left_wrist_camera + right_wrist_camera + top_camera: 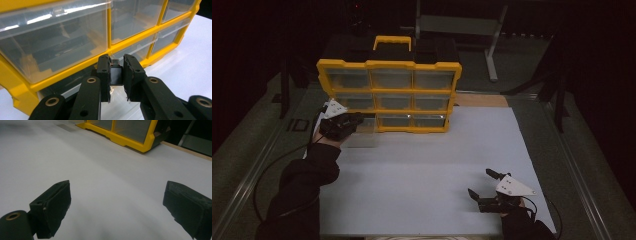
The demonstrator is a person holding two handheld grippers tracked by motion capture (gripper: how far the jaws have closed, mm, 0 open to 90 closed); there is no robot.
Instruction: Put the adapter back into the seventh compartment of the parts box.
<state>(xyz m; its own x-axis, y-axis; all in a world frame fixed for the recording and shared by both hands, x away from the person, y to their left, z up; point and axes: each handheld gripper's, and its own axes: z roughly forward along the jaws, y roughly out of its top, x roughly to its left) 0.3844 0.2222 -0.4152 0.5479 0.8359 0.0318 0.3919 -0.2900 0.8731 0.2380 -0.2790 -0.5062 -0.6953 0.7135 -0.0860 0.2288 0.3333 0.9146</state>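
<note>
The room is dim and dark-walled. A white table (432, 165) fills the middle; behind it stands a grey metal frame (462, 25).

High view: fixed overhead, facing forward and down; whole white tabletop (427, 170) and yellow organizer (388, 95) at mid distance.
Left gripper view: rides left tool (116, 75), very close to organizer drawers.
Right gripper view: rides right tool (117, 205), low over tabletop, organizer far off.
Shared: organizer, tabletop.
</note>
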